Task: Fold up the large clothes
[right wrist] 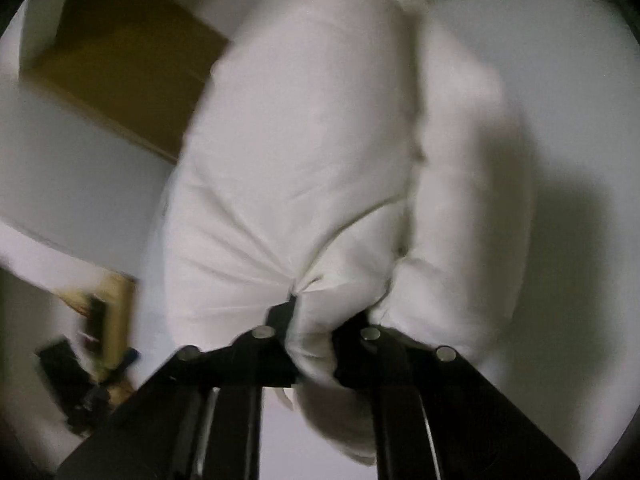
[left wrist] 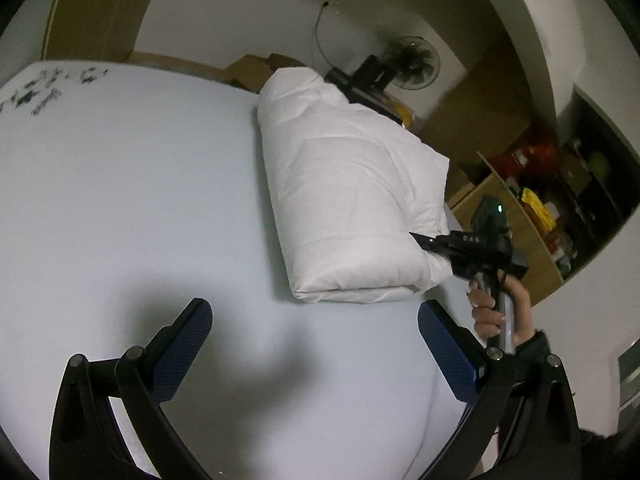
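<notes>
- Left gripper (left wrist: 314, 332): black linkage arms, silver pivot screws, blue textured pads (left wrist: 444, 340).
- Right gripper (left wrist: 418, 238): black body, green indicator light, silver handle.
- Hand (left wrist: 500, 312): dark sleeve cuff.

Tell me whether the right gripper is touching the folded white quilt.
Touching. The right wrist view shows the right gripper shut on the folded white quilt, fabric puckering where the fingers pinch it. The left wrist view shows its tips at the quilt's edge.

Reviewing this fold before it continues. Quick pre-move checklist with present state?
1. Right tongs shut on the white quilt: ok, fabric is bunched between the fingers.
2. Left tongs open and empty: ok.
3. Quilt folded into a bundle on the table: ok.
4. Layers under the grip all caught: cannot tell.
5. Right wrist view sharp: not ok, blurred.
</notes>
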Demonstrator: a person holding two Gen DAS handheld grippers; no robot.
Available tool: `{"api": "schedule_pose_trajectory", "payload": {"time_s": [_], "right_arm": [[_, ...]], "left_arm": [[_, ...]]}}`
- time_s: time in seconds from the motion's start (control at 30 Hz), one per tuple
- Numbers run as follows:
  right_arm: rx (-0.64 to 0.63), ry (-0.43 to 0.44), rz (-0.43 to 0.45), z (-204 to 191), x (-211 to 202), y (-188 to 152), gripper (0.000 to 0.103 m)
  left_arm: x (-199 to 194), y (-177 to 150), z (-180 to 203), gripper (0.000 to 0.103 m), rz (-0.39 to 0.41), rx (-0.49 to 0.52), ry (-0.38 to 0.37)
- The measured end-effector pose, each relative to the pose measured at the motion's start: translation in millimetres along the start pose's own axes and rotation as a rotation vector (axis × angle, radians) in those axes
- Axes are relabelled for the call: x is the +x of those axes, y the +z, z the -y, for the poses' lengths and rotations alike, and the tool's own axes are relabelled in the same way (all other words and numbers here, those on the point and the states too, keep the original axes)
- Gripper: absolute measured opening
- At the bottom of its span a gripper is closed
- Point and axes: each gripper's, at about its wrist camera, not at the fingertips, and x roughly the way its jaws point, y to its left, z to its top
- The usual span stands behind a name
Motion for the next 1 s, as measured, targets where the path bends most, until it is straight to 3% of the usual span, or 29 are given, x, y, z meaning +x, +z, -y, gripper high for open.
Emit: {"api": "schedule_pose_trajectory", "payload": {"time_s": [0.07, 0.13, 0.17, 0.23, 0.33, 0.43, 0.47, 0.6, 0.67, 0.7, 0.77, 1.0], "right_arm": [[0.024, 0.038, 0.031, 5.8, -6.8, -4.9, 0.018], [0.016, 0.017, 0.054, -1.7, -16.8, -8.6, 0.024], [0.015, -0.01, 0.061, -8.6, -25.3, -9.5, 0.029], [-0.016, -0.112, 0.156, -35.3, -51.4, -10.1, 0.043], [-0.135, -0.261, 0.311, -94.7, -78.7, -6.4, 0.049], [-0.227, -0.297, 0.437, -163.5, -79.4, 12.5, 0.092], [-0.255, -0.318, 0.463, -174.7, -76.5, 20.9, 0.095], [-0.397, -0.53, 0.529, -202.9, -20.9, 50.9, 0.093], [-0.424, -0.589, 0.451, -189.2, 22.1, 61.0, 0.07], [-0.414, -0.605, 0.386, -166.4, 36.1, 69.9, 0.064], [-0.363, -0.628, 0.314, -120.7, 46.7, 77.5, 0.061], [-0.314, -0.553, 0.385, -74.6, 21.5, 62.6, 0.061]], "left_arm": [[-1.2, 0.2, -2.6, 0.103, 0.002, -0.006, 0.012], [-2.9, 2.2, -9.3, 0.103, -0.001, -0.013, 0.038], [-3.6, 5.1, -13.2, 0.103, -0.004, -0.021, 0.057], [-5.8, 19.5, -21.6, 0.103, 0.002, -0.045, 0.11], [-13.5, 60.2, -18.2, 0.103, 0.037, -0.059, 0.181], [-11.9, 138.4, 7.1, 0.103, 0.13, -0.006, 0.306], [-4.7, 162.0, 13.0, 0.103, 0.158, -0.003, 0.339], [54.9, 226.4, 22.7, 0.103, 0.202, 0.014, 0.426], [97.2, 238.3, 25.2, 0.103, 0.177, 0.05, 0.463], [126.2, 239.8, 25.4, 0.103, 0.151, 0.068, 0.476], [174.8, 237.7, 22.2, 0.103, 0.09, 0.066, 0.454], [267.5, 226.8, 24.1, 0.103, 0.006, 0.134, 0.451]]}}
